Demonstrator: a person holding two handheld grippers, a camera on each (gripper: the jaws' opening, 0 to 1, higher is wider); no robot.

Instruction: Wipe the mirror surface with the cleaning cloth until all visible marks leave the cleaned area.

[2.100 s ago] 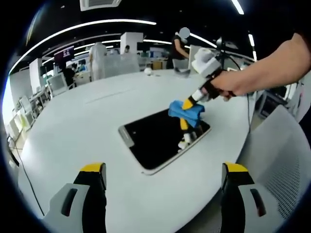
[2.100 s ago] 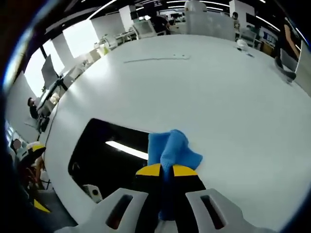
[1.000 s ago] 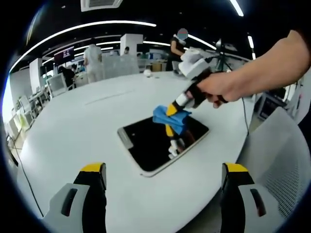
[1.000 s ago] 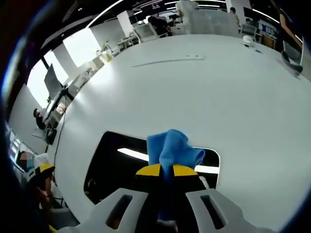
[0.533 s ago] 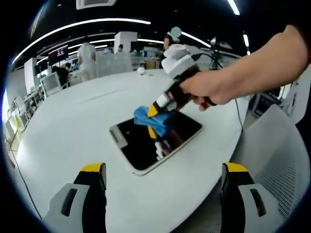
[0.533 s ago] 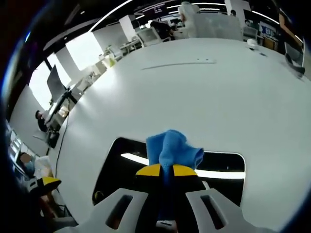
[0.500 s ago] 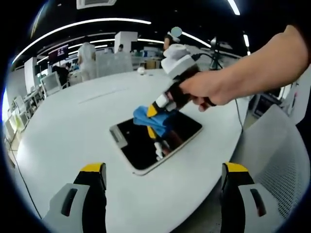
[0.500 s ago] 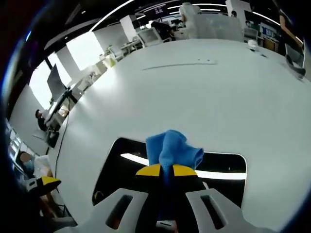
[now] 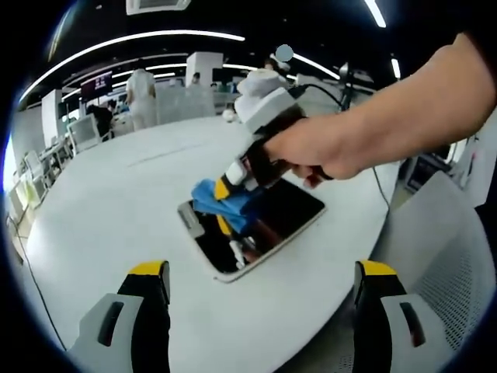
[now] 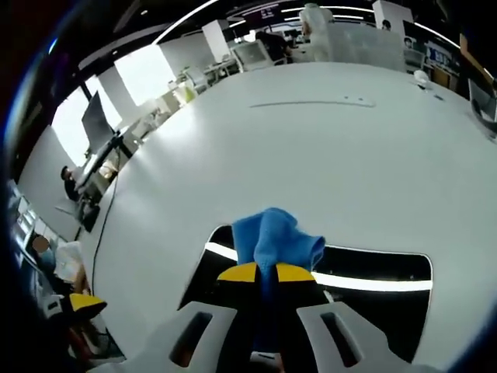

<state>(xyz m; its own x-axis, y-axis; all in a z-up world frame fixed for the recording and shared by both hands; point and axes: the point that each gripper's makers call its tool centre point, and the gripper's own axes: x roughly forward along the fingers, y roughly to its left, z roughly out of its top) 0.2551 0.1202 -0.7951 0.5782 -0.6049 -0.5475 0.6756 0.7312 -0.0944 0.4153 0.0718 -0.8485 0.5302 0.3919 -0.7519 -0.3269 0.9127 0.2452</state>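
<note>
A dark rectangular mirror (image 9: pixel 272 221) with a pale rim lies flat on the white round table (image 9: pixel 109 210). My right gripper (image 9: pixel 225 189), held by a person's hand (image 9: pixel 311 148), is shut on a blue cleaning cloth (image 9: pixel 221 200) and presses it on the mirror's left part. In the right gripper view the cloth (image 10: pixel 270 233) bulges out above the shut yellow-tipped jaws of my right gripper (image 10: pixel 265 273), with the mirror (image 10: pixel 373 291) beneath. My left gripper (image 9: pixel 262 272) hangs open over the table's near edge, its jaws wide apart and holding nothing.
A grey mesh chair (image 9: pixel 435 264) stands at the right of the table. Desks, monitors and people fill the far room. A thin strip (image 10: pixel 311 102) lies on the table farther off. The table's edge (image 10: pixel 116 256) curves past on the left.
My right gripper has swept the cloth across the mirror from its right end to its left end. The left gripper stayed open and nearly still.
</note>
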